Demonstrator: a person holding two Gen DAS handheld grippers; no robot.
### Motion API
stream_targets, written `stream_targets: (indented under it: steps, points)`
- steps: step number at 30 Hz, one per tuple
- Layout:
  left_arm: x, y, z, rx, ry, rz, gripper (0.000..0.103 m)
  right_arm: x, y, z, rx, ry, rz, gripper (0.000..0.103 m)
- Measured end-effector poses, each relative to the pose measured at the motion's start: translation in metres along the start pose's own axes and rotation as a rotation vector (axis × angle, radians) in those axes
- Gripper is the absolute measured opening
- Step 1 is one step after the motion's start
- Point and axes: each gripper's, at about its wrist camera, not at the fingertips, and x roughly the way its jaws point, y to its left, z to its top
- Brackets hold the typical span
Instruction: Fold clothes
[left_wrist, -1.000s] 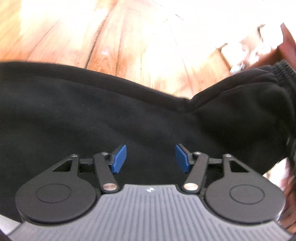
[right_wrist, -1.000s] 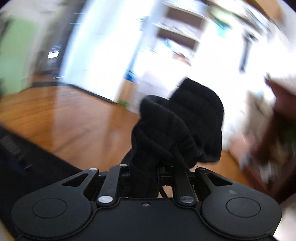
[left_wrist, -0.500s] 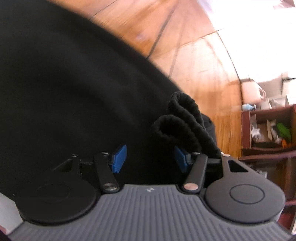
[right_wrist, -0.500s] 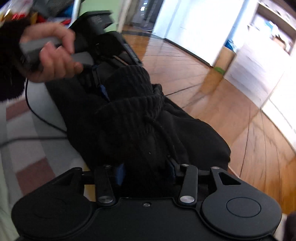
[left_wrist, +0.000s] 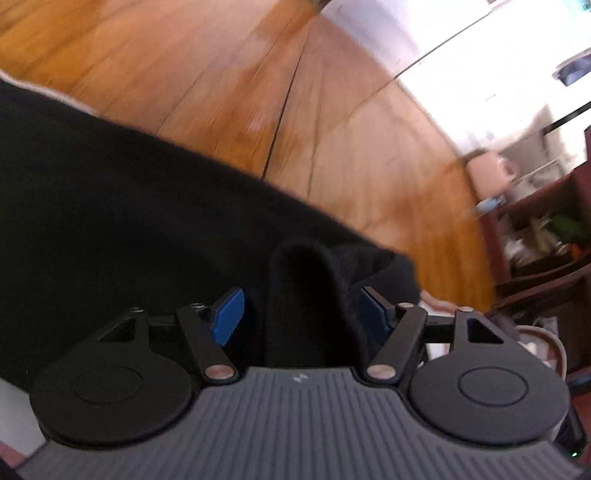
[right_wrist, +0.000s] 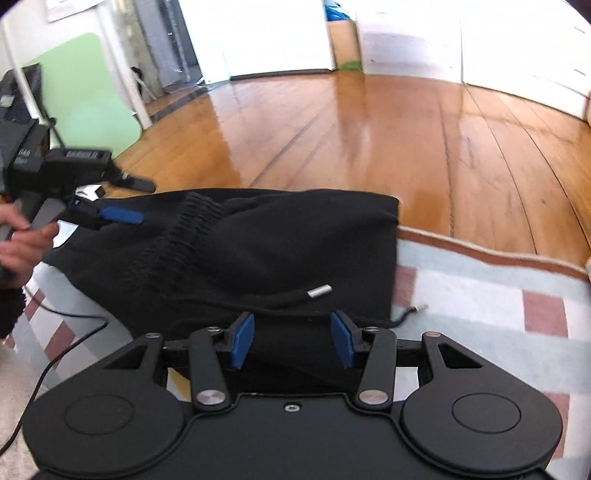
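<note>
A black garment (right_wrist: 280, 243) with a ribbed band (right_wrist: 177, 240) lies folded on a checked rug (right_wrist: 480, 295). Its drawstring (right_wrist: 319, 291) with a metal tip rests on top. My right gripper (right_wrist: 291, 339) hovers open over the garment's near edge, and nothing is pinched between its blue pads. My left gripper (left_wrist: 301, 314) is opening, and a raised fold of the black cloth (left_wrist: 303, 280) stands between its pads with a gap on the left side. In the right wrist view the left gripper (right_wrist: 129, 199) reaches in at the garment's far left corner, held by a hand (right_wrist: 22, 240).
Polished wooden floor (right_wrist: 369, 122) stretches beyond the rug. A black cable (right_wrist: 55, 362) trails over the rug at the left. A green panel (right_wrist: 81, 92) leans at the far left. A dark wooden shelf unit (left_wrist: 546, 236) with clutter stands at the right.
My right gripper let go of the bunched black cloth it held up and came down over the garment, which now lies flat and folded. My left gripper's jaws widened around the fold.
</note>
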Motion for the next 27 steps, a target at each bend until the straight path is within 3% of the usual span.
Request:
stream_targets:
  steps: [4, 6, 10, 14, 19, 21, 22, 23, 25, 26, 27]
  points:
    - [0.022, 0.007, 0.004, 0.012, 0.06, 0.047, 0.07, -0.003, -0.001, -0.008, -0.058, 0.055, 0.001, 0.055]
    - [0.028, 0.009, 0.001, 0.025, 0.074, 0.073, 0.071, 0.0, 0.004, -0.01, -0.124, 0.099, -0.005, 0.066]
    - [0.026, 0.011, -0.015, -0.007, 0.073, 0.088, 0.083, 0.012, 0.013, -0.022, -0.234, 0.159, -0.083, 0.066]
    - [0.028, 0.015, -0.016, 0.001, 0.086, 0.14, 0.087, 0.027, 0.001, -0.022, -0.209, 0.172, -0.089, 0.066]
    - [0.041, 0.019, -0.024, -0.059, 0.123, -0.098, 0.09, 0.044, -0.017, -0.016, -0.052, 0.174, -0.07, 0.069]
    - [0.049, 0.014, -0.029, -0.057, 0.128, -0.15, 0.07, 0.043, -0.016, -0.015, -0.044, 0.159, -0.07, 0.068]
    - [0.051, 0.008, -0.032, -0.017, 0.116, -0.131, 0.041, 0.041, -0.015, -0.016, -0.047, 0.147, -0.071, 0.067]
    - [0.051, -0.004, -0.036, 0.067, 0.088, -0.061, 0.03, 0.039, -0.014, -0.018, -0.056, 0.134, -0.069, 0.063]
    - [0.045, -0.024, -0.039, 0.166, 0.029, 0.016, 0.024, 0.034, -0.013, -0.021, -0.07, 0.11, -0.073, 0.047]
    - [0.037, -0.034, -0.039, 0.21, -0.01, 0.043, 0.022, 0.031, -0.013, -0.021, -0.073, 0.099, -0.077, 0.023]
    - [0.025, -0.042, -0.04, 0.258, -0.059, 0.071, 0.022, 0.026, -0.013, -0.019, -0.065, 0.092, -0.086, 0.017]
